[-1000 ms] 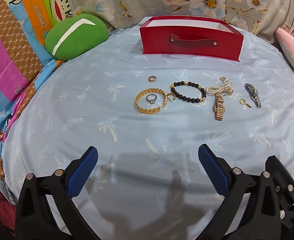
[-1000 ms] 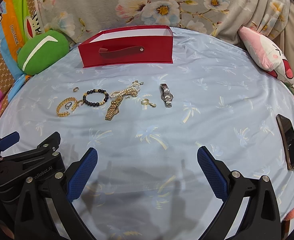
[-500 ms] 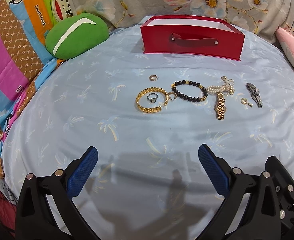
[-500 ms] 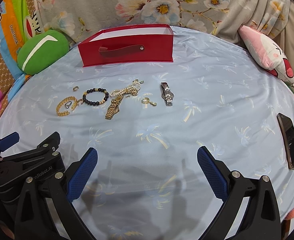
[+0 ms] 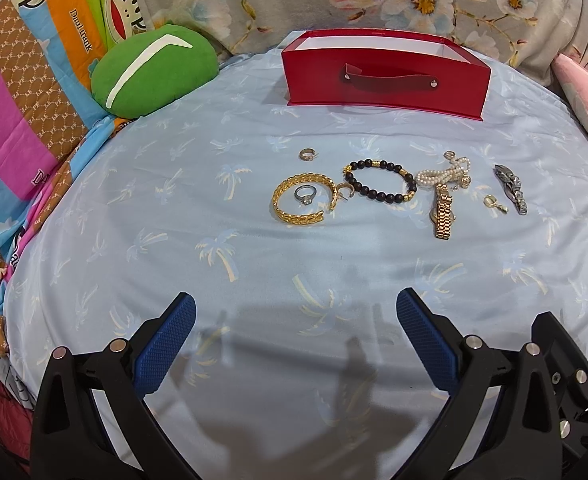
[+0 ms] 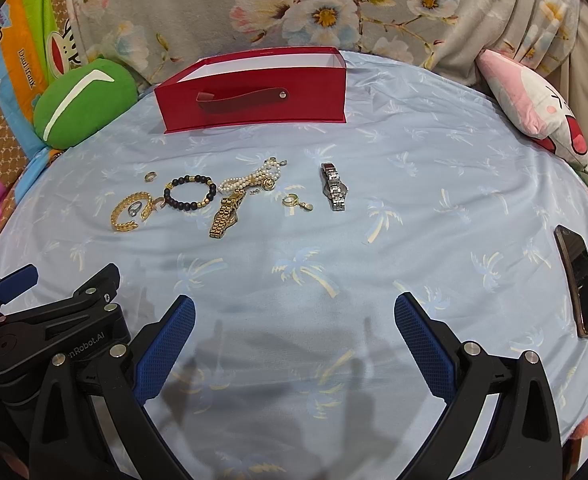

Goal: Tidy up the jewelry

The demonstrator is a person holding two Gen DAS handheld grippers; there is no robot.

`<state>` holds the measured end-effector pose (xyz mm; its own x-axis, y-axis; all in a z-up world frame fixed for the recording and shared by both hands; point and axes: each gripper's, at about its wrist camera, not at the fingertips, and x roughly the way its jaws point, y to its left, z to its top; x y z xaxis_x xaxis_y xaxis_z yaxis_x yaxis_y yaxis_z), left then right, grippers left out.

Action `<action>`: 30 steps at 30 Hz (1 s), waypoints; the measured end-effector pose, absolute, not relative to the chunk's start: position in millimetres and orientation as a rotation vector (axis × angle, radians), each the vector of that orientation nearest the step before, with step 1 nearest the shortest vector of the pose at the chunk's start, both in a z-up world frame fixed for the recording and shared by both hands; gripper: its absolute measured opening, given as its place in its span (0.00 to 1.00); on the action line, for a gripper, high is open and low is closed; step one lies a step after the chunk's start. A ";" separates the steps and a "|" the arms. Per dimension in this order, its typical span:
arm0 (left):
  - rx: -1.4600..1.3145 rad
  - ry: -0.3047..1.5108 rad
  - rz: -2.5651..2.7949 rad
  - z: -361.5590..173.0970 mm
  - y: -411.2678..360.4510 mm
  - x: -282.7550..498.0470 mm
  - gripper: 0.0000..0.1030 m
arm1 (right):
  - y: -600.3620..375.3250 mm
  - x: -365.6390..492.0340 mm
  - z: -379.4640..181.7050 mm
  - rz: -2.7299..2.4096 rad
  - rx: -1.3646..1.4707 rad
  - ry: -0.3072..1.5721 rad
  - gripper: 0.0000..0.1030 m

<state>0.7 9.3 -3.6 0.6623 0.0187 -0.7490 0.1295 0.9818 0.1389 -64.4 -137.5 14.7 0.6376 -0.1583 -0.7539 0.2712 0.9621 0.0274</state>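
Observation:
Jewelry lies in a row on the blue sheet: a gold chain bangle (image 5: 302, 199) with a silver ring (image 5: 305, 194) inside it, a black bead bracelet (image 5: 379, 180), a pearl strand (image 5: 443, 173), a gold watch (image 5: 442, 211), a small gold charm (image 5: 495, 203) and a silver watch (image 5: 511, 188). A small ring (image 5: 307, 154) lies apart behind the bangle. The open red box (image 5: 385, 76) stands behind them. My left gripper (image 5: 295, 322) is open, well short of the row. My right gripper (image 6: 294, 322) is open too, with nothing between its fingers.
A green cushion (image 5: 154, 70) sits at the back left, a pink cushion (image 6: 533, 100) at the back right. A dark phone (image 6: 581, 280) lies on the sheet to the right. The left gripper's black frame (image 6: 54, 320) shows at the right wrist view's lower left.
Both views show the jewelry and box drifting very slightly; the grippers stay open and hold nothing.

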 end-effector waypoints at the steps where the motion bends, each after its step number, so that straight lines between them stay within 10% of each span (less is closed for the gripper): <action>1: 0.186 0.847 -0.063 -4.1 10.0 0.4 0.95 | -136.9 -64.6 14.1 -0.246 0.143 0.846 0.95; 30: 0.146 0.911 -0.017 -23.7 19.4 56.5 0.95 | -181.1 -10.9 -3.0 -0.274 0.174 0.858 0.92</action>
